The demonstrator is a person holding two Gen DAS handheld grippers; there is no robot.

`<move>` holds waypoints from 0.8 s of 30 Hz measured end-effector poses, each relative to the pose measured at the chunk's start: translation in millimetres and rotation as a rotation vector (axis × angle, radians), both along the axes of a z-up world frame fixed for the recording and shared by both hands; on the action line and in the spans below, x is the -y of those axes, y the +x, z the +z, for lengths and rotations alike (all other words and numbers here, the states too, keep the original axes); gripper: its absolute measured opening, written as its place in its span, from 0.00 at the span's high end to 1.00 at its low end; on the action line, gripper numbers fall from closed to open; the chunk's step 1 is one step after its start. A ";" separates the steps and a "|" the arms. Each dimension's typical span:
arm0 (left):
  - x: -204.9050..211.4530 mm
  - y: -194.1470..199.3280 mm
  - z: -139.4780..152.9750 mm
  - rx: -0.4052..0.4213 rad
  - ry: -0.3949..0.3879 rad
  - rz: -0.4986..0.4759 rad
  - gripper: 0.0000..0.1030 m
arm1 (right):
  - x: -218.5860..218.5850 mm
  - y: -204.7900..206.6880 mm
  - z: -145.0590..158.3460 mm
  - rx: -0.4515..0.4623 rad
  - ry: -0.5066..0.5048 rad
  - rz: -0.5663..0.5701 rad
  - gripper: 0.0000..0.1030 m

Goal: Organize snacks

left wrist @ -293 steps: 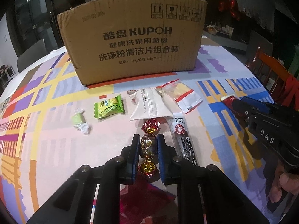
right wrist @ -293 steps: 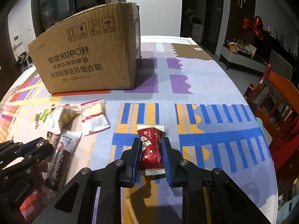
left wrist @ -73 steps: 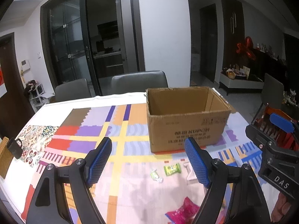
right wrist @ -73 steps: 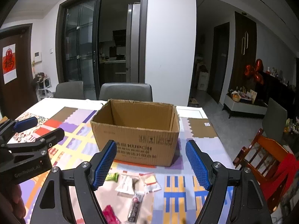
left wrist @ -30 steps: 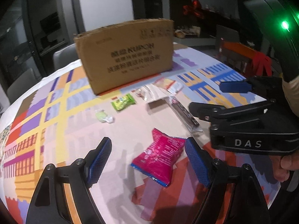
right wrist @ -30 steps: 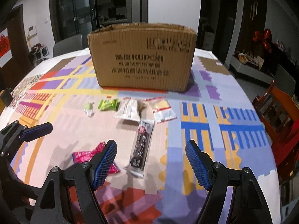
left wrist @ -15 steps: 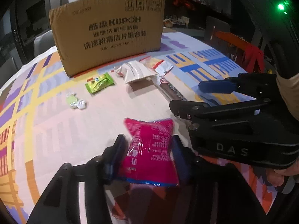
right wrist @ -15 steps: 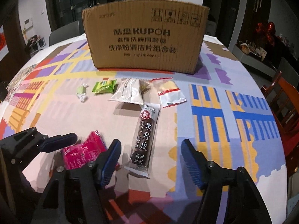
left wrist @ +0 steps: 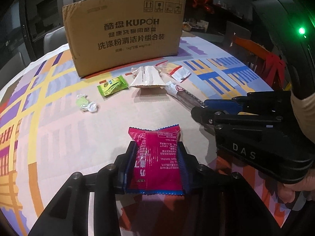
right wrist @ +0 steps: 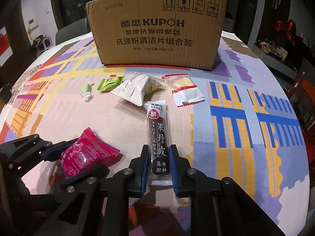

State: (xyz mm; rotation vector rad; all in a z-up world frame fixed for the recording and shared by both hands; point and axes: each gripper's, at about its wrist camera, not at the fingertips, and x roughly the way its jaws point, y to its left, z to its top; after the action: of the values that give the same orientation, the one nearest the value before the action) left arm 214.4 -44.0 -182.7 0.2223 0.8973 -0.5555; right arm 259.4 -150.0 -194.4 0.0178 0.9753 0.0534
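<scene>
A pink snack packet lies on the table between the pads of my left gripper. Its jaws are closing and the pads press the packet's sides, puckering the wrapper. A long dark fruit-leather bar lies lengthwise toward the box, and my right gripper is shut on its near end. The right wrist view shows the pink snack packet at the lower left, held by the other tool. In the left wrist view my right gripper comes in from the right over the dark bar. The brown cardboard box stands behind the snacks.
In front of the box lie a green packet, a white packet, a red-and-white sachet and a twist-wrapped green candy. The patterned tablecloth covers the round table. An orange chair stands at the right edge.
Both grippers have come down to the table and closed: the left around the pink packet, the right onto the dark bar's near end. Earlier both stood wide open above the snacks.
</scene>
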 end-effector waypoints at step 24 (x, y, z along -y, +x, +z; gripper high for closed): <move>0.2 -3.9 33.2 0.051 -0.002 0.093 0.63 | 10.1 -21.4 31.3 0.075 0.035 -0.010 0.81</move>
State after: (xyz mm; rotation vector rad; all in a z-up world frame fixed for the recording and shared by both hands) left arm 210.5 -44.3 -149.5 0.1913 0.8536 -0.4622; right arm 238.0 -160.1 -163.2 0.0520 0.8990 0.0615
